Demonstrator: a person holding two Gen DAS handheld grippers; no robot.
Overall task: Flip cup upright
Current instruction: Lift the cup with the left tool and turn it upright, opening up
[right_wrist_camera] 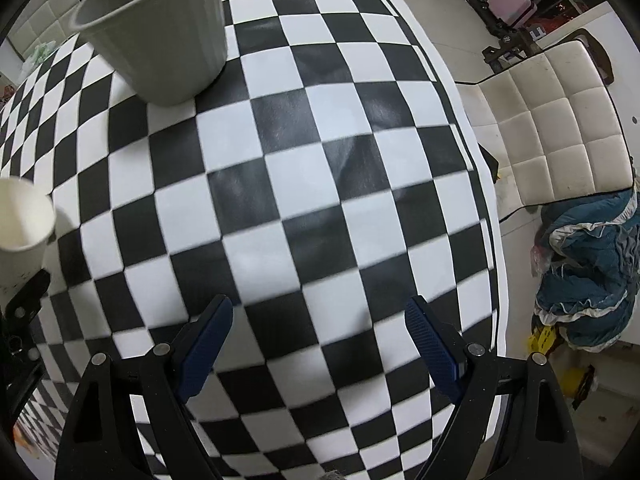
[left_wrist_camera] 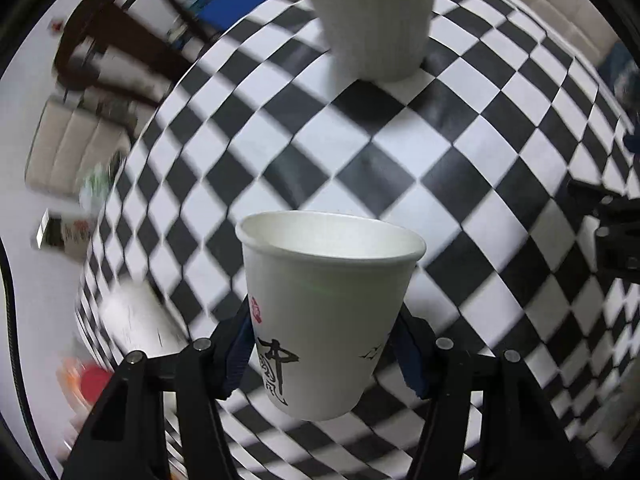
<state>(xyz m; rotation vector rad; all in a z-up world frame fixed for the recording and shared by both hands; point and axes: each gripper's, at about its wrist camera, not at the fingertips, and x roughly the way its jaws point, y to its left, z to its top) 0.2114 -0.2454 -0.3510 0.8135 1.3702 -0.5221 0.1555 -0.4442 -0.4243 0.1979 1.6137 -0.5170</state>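
My left gripper (left_wrist_camera: pixel 324 344) is shut on a white paper cup (left_wrist_camera: pixel 324 304) with black calligraphy and a red stamp. The cup is held mouth up, slightly tilted, above the checkered table (left_wrist_camera: pixel 460 168). The same cup shows at the left edge of the right wrist view (right_wrist_camera: pixel 22 224), with the left gripper's black body under it. My right gripper (right_wrist_camera: pixel 318 332) is open and empty above the table, its blue pads (right_wrist_camera: pixel 208 344) wide apart.
A grey ribbed bin (left_wrist_camera: pixel 376 16) stands on the far part of the table; it also shows in the right wrist view (right_wrist_camera: pixel 160 28). A white padded chair (right_wrist_camera: pixel 552 128) and a blue cloth heap (right_wrist_camera: pixel 588 276) lie past the table's right edge. Dark chairs (left_wrist_camera: pixel 104 40) stand to the left.
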